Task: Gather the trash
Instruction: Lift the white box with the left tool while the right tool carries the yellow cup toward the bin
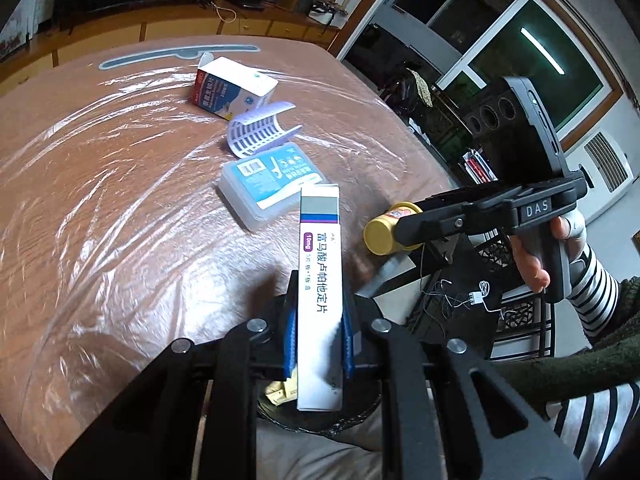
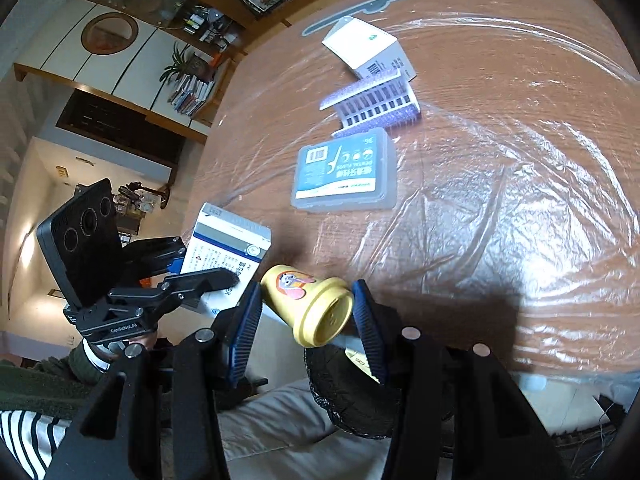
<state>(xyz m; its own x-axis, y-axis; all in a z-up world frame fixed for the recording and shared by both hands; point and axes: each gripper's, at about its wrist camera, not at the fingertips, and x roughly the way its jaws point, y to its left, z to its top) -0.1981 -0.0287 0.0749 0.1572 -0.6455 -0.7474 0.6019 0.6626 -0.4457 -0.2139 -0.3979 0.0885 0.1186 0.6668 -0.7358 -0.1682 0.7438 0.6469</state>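
Note:
My left gripper (image 1: pixel 318 320) is shut on a tall white medicine box (image 1: pixel 320 292) with a grey and purple band, held above a black trash bag (image 1: pixel 320 420). The box also shows in the right wrist view (image 2: pixel 228 248). My right gripper (image 2: pixel 306 312) is shut on a small yellow cup (image 2: pixel 308 304) with a cartoon sticker, over the bag's dark rim (image 2: pixel 352 396). The cup and right gripper show in the left wrist view (image 1: pixel 390 230). On the table lie a blue floss case (image 1: pixel 272 184) (image 2: pixel 346 170), a purple ribbed plastic tray (image 1: pixel 262 130) (image 2: pixel 376 104) and a white carton (image 1: pixel 232 88) (image 2: pixel 368 50).
The round wooden table (image 1: pixel 100 200) is covered with crinkled clear plastic film (image 2: pixel 520 200). A grey mark (image 1: pixel 176 54) lies at its far edge. A black lattice chair (image 1: pixel 520 316) stands to the right. A light cushion (image 2: pixel 280 420) lies under the bag.

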